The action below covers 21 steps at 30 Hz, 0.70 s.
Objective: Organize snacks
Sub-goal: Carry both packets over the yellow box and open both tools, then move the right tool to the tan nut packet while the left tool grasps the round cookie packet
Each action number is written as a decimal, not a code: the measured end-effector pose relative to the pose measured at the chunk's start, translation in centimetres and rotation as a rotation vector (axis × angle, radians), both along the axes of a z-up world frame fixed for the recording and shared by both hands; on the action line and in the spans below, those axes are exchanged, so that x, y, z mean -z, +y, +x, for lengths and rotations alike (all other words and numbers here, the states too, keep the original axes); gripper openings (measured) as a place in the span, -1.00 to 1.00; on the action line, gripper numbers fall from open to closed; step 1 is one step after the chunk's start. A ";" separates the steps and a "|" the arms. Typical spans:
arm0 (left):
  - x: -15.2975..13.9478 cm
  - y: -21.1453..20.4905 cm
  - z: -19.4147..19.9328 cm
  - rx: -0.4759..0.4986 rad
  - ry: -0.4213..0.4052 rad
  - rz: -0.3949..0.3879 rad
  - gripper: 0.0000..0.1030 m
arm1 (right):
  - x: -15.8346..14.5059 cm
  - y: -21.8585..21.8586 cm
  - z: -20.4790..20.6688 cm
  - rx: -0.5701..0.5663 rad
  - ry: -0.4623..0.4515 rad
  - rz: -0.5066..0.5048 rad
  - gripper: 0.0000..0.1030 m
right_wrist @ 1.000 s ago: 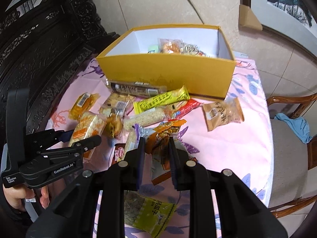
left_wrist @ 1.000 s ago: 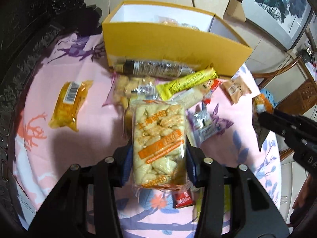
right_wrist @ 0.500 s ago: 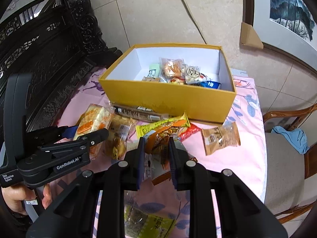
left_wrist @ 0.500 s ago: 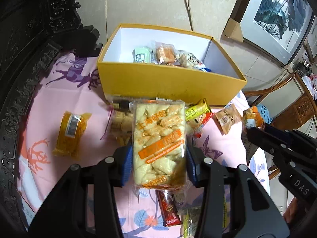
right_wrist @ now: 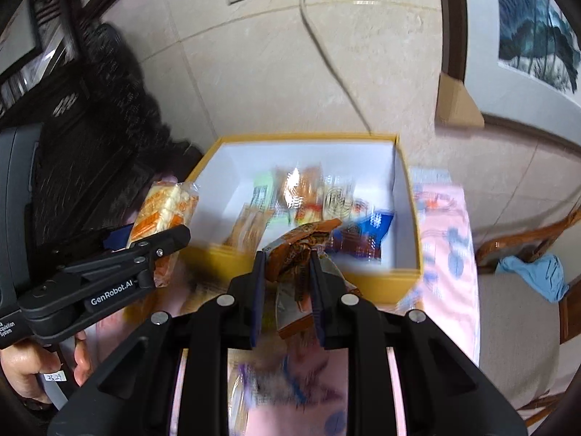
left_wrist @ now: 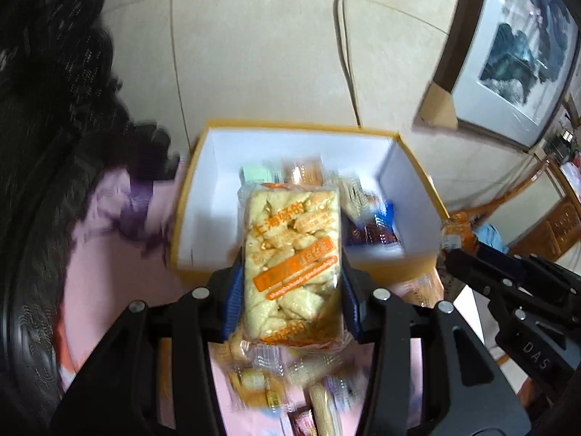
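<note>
My left gripper (left_wrist: 290, 272) is shut on a clear pack of pale biscuits with an orange label (left_wrist: 290, 254), held above the near wall of the yellow box (left_wrist: 203, 272). My right gripper (right_wrist: 285, 265) is shut on a small orange snack packet (right_wrist: 301, 250), held over the box's near wall (right_wrist: 385, 283). The white-lined box holds several snack packets (right_wrist: 308, 196). The left gripper with its biscuit pack (right_wrist: 159, 218) shows at the left of the right wrist view. The right gripper (left_wrist: 508, 276) shows at the right of the left wrist view.
Loose snacks (left_wrist: 276, 381) lie on the pink flowered tablecloth (left_wrist: 109, 290) below the grippers. Dark carved wooden furniture (left_wrist: 43, 109) stands at the left. A wooden chair with a blue cloth (right_wrist: 533, 272) is at the right. A tiled wall (right_wrist: 290, 72) stands behind the box.
Both grippers have lifted and moved forward with their snacks, from over the tabletop snacks to above the box's near wall. The box now looks closer and its inside is open to view.
</note>
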<state>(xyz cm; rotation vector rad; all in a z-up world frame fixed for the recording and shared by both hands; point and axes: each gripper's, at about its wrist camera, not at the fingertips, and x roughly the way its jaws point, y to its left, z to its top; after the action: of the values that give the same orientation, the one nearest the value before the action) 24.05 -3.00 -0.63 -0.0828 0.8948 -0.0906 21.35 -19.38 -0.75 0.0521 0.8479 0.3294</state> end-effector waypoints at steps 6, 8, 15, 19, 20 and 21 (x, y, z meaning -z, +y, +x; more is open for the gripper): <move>-2.9 1.3 6.3 -0.041 -0.036 0.014 0.74 | -2.1 0.8 7.0 0.032 -0.012 -0.093 -0.09; -3.7 1.8 6.5 -0.043 -0.056 0.017 0.77 | -2.5 0.6 7.9 0.056 -0.030 -0.144 0.04; -1.7 3.2 1.8 -0.071 -0.032 0.061 0.83 | -1.6 -2.1 5.2 0.011 -0.019 -0.153 0.19; 3.8 3.7 -4.7 -0.116 -0.001 0.029 0.83 | 2.7 -4.1 1.7 -0.026 0.065 -0.167 0.19; 4.8 3.6 -5.9 -0.118 0.000 0.034 0.83 | 4.5 -4.7 0.5 -0.032 0.094 -0.184 0.19; 5.7 3.3 -7.1 -0.119 0.001 0.052 0.83 | 5.7 -5.0 -0.2 -0.034 0.113 -0.199 0.19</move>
<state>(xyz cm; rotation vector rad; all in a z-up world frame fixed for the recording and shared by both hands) 16.94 0.29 -6.37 -0.0876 0.8913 0.0431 21.19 -24.37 -6.47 -0.1298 0.9905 0.2741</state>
